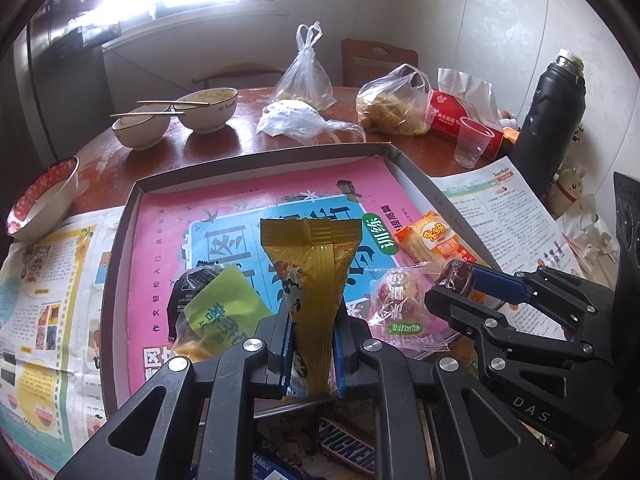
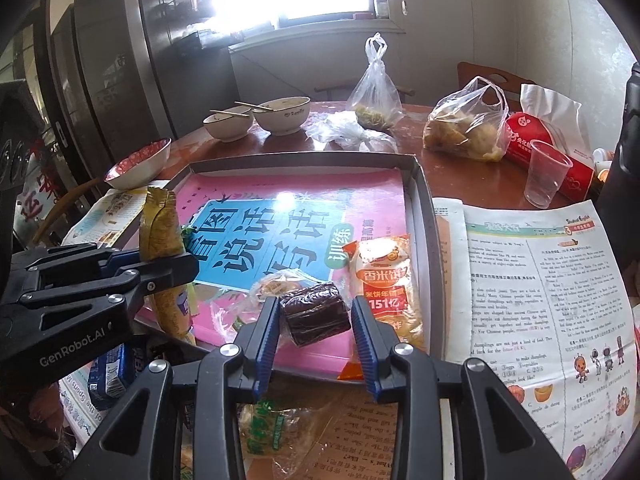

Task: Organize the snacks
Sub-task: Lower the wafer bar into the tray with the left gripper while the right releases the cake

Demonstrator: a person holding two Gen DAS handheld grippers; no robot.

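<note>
Both hand-held grippers loaded, snacks hanging over the tray!

The left hand-held gripper (image 1: 311, 354) is clamped on a tall yellow-gold foil snack packet (image 1: 316, 280), upright, its crimped top standing above the shallow grey cardboard tray (image 1: 120, 248). The right hand-held gripper (image 2: 314, 334) pinches a dark brown, clear-wrapped block snack (image 2: 314, 314) between its blue pads, just above the tray's near edge. Lying in the tray on a pink and blue printed sheet (image 2: 288, 196): an orange rice-cracker bag (image 2: 384, 280) by the right wall, and a green-labelled packet (image 1: 224, 312) to the left. A Snickers bar (image 1: 348, 448) sits on the counter (image 1: 224, 148) in front, on newspaper (image 2: 540, 280).
</note>
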